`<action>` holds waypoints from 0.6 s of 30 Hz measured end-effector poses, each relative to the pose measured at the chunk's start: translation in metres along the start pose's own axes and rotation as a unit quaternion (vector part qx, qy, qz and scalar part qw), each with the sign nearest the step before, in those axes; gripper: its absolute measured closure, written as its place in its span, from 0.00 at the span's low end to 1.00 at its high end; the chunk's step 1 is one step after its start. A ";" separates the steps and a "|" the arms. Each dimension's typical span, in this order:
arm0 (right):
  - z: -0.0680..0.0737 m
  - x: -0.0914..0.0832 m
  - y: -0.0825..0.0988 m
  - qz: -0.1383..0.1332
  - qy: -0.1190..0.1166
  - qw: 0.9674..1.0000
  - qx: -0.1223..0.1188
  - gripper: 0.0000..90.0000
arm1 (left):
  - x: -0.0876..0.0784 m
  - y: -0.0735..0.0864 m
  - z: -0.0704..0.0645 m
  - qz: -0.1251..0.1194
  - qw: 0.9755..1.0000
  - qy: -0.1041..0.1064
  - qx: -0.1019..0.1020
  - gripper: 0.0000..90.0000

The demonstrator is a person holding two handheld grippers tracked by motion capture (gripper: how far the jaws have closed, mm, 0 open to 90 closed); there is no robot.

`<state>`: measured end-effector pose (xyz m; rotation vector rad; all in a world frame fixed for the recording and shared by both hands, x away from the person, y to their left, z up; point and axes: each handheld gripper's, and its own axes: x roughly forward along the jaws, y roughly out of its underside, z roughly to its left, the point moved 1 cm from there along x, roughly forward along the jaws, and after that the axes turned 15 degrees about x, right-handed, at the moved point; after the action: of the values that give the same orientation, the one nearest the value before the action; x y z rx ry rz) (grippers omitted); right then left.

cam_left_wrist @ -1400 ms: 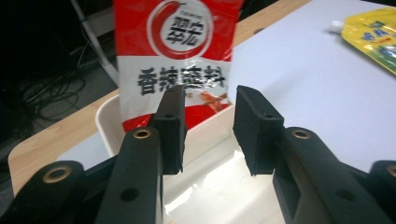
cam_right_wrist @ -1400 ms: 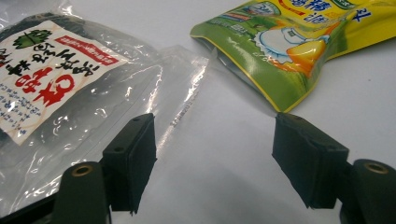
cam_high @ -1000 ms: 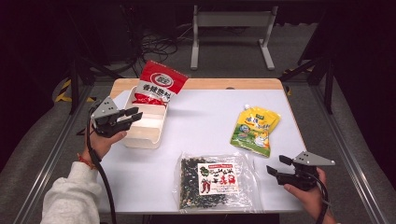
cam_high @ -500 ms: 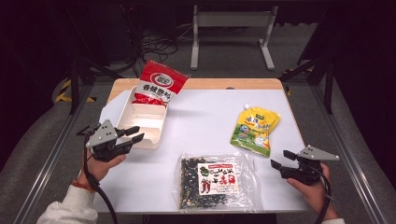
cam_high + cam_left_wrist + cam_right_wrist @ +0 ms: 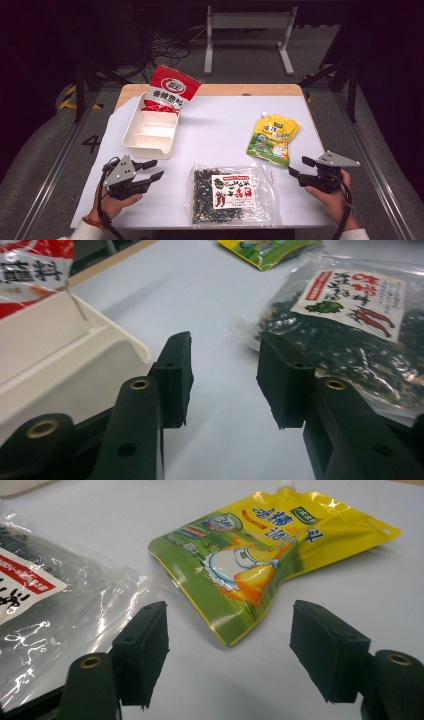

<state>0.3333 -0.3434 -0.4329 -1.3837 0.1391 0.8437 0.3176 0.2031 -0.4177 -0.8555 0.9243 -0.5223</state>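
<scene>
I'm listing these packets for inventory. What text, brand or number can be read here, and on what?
"香辣" heads the white label of the red packet; the remaining characters are too blurred.
"鸡精调" in red on the yellow pouch; its small print is unreadable.
White label on the clear bag of dark dried pieces: characters too blurred to read.
"4" on the floor left of the table.

Each hand carries a black two-jaw gripper topped by a grey three-cornered plate: the left gripper (image 5: 150,170) and the right gripper (image 5: 299,167). A black cable trails from each along the forearm. Up close, the jaws are matte black arms with brass-coloured rivets and small holes, ending in blocky, rough-edged pads. The left wrist wears what looks like a red-orange band, above a pale sleeve.
</scene>
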 end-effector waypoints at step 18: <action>0.012 0.008 -0.017 -0.008 -0.016 1.000 -0.017 0.44 | 0.009 0.024 -0.029 0.043 0.999 0.027 -0.013 0.36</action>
<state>0.3446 -0.3285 -0.4215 -1.4005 0.0896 0.8582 0.2984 0.1991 -0.4511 -0.8251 1.0139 -0.4619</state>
